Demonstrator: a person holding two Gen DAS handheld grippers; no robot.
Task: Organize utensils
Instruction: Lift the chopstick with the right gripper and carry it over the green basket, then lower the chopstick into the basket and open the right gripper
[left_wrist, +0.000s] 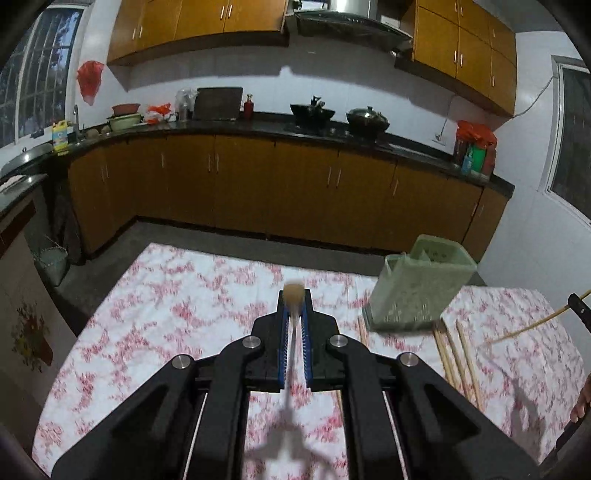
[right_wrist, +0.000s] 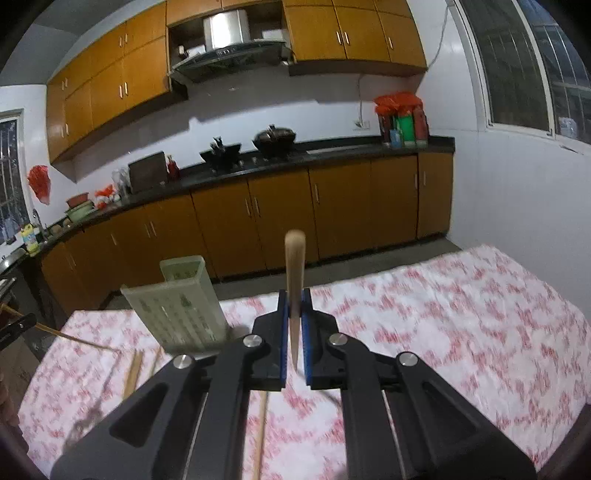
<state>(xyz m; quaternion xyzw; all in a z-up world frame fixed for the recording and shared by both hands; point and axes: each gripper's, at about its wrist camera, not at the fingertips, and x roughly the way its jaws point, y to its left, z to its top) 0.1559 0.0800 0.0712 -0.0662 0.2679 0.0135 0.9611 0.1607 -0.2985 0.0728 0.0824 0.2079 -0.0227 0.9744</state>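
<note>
Between the left pads: left gripper (left_wrist: 294, 314) was clamped together on a single chopstick (left_wrist: 294, 295), which ran back between the blue pads with its blunt tan end poking out past the tips.
Between the right pads: right gripper (right_wrist: 294, 314) was likewise pinched tight on a second chopstick (right_wrist: 294, 266), butt end standing up past the tips and the thin point hanging down behind the pads.
Just right of the left tongs: green utensil holder (left_wrist: 417, 288) stood on the cloth; in the right wrist view it lay just left of that gripper, opening upward.
Below and beside the holder: loose chopsticks (left_wrist: 454, 354) lay on the floral tablecloth (left_wrist: 166, 295), some partly hidden under the gripper bodies.
Far right of the left tongs: the other gripper's chopstick showed as a thin yellow line, well apart from the holder's mouth.
Beyond the table: kitchen counter (left_wrist: 258, 125) with woks, well apart from both tools.
Handling: each stick looked light, stiff and smooth, so likely to swivel or slide in a pinch.
Where to hold: probably near the thicker upper half, as the right gripper had it, so the point could be steered into the holder.
Risk: a grip close to one end, as on the left, might let the stick pivot.
</note>
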